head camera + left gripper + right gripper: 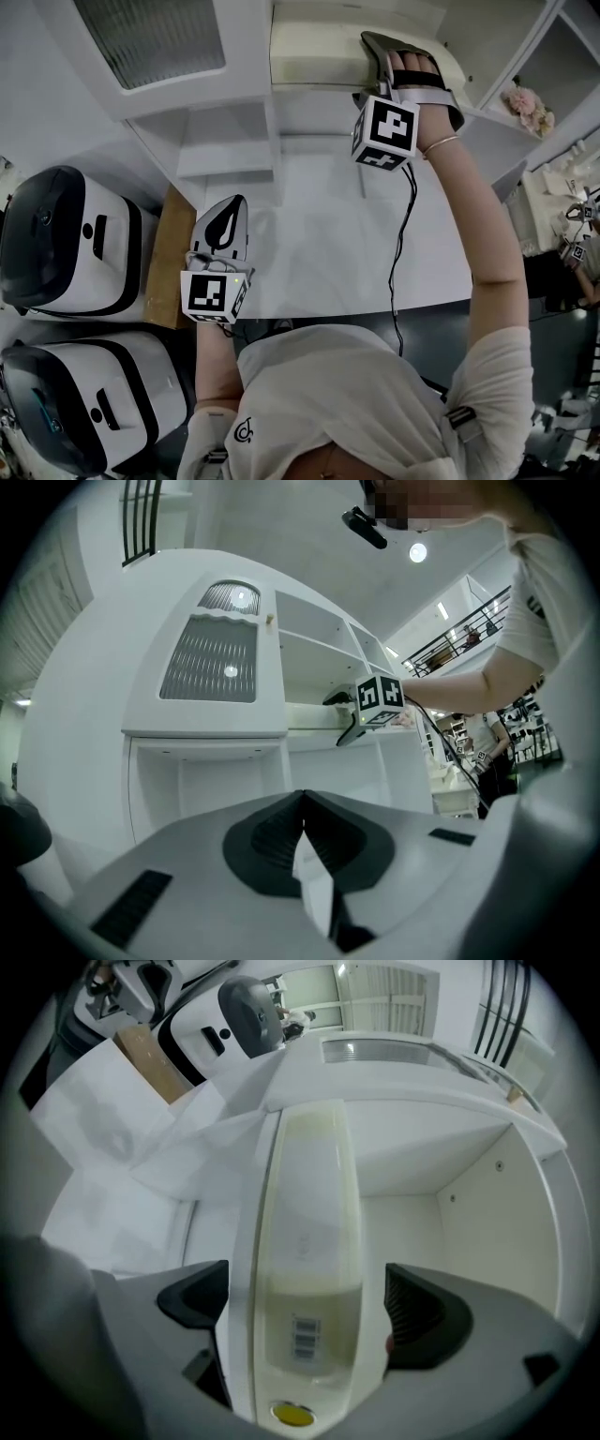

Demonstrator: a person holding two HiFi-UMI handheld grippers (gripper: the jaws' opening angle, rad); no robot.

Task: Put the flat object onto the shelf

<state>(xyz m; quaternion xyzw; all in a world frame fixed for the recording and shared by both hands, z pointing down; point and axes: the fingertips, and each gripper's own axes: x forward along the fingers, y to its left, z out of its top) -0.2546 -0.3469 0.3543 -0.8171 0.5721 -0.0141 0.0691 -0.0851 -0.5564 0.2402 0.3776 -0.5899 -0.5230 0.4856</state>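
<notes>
The flat object [319, 52] is a cream-coloured oblong dish that lies on a board of the white shelf unit [314, 98], high at the back. In the right gripper view the dish [309, 1232] runs lengthwise away from me, with a barcode label and a yellow dot at its near end. My right gripper [405, 62] is raised to it; its jaws [305, 1297] stand open either side of the dish, and the pads do not press on it. My left gripper [225, 220] hangs low over the counter's left end, shut [305, 832] with nothing held.
Two white-and-black appliances [66, 239] [84, 398] stand at the left beside a wooden board [169, 258]. The white counter [328, 253] stretches below the shelves. A black cable [401, 234] hangs from the right gripper. A ribbed cabinet door [150, 37] is at the upper left.
</notes>
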